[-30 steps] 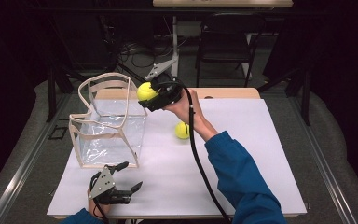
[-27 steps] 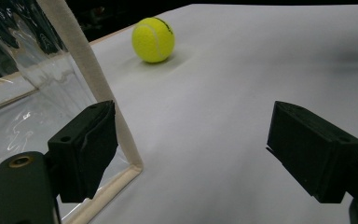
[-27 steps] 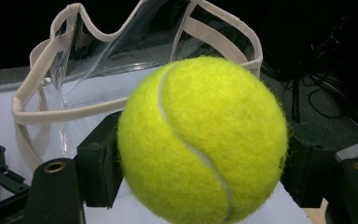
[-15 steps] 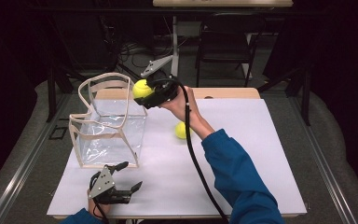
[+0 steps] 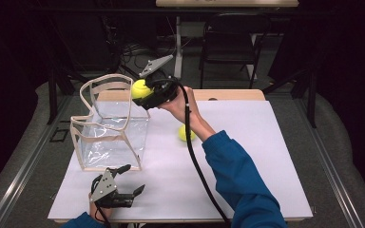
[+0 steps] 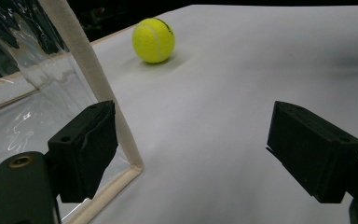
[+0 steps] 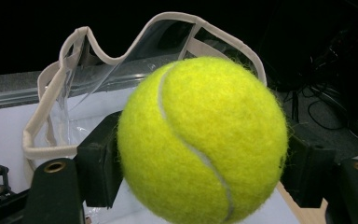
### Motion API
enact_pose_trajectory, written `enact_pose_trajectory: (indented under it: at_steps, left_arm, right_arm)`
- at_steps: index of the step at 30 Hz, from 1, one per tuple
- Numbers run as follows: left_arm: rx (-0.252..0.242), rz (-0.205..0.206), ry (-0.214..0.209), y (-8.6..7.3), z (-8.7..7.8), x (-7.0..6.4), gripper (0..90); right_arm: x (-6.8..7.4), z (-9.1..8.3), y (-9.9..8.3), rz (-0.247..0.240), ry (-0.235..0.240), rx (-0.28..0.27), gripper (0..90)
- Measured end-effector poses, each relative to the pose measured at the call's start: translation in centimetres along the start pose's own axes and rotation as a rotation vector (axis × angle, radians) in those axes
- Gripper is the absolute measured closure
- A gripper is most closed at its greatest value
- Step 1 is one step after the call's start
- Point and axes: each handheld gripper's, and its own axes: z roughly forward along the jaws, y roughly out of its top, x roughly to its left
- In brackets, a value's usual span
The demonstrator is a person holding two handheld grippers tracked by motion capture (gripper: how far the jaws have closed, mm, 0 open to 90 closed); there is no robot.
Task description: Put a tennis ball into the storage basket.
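The right tongs [image 5: 145,92], clamped on a tennis ball [image 5: 141,89], should reach over the clear bag [image 5: 109,126] before letting go, while the left tongs [image 5: 130,179] rest apart on the bench [image 5: 266,156].

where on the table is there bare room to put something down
The right half of the table, beyond the loose tennis ball and the sleeve, is bare. So is the front middle, between the left hand-held gripper and the sleeve. The back left is crowded by the clear bag.

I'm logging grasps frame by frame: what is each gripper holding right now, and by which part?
The right gripper clamps a tennis ball across its middle, one jaw on each side. The left gripper is open and holds nothing.
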Motion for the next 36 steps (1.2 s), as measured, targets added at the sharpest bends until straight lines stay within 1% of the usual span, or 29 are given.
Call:
enact_pose_trajectory:
  at_steps: [15, 23, 30, 32, 36]
  left_arm:
    - [0.000, -0.002, -0.001, 0.0, 0.0, 0.0, 16.0]
    - [-0.001, -0.001, 0.000, 0.0, 0.0, 0.0, 16.0]
    - [-0.001, -0.002, 0.003, 0.0, 0.0, 0.0, 16.0]
    - [-0.003, -0.002, -0.001, 0.0, 0.0, 0.0, 16.0]
    - [-0.003, -0.003, 0.000, 0.0, 0.0, 0.0, 16.0]
  right_arm:
    - [0.5, 0.5, 0.7, -0.003, 0.002, -0.013, 26.3]
    - [0.9, 0.8, 1.1, -0.014, 0.005, -0.018, 26.3]
    - [1.0, 0.9, 1.2, -0.013, 0.007, -0.018, 26.3]
    - [1.3, 1.3, 1.4, -0.016, 0.012, -0.017, 26.3]
    - [1.5, 1.5, 1.5, -0.018, 0.016, -0.017, 26.3]
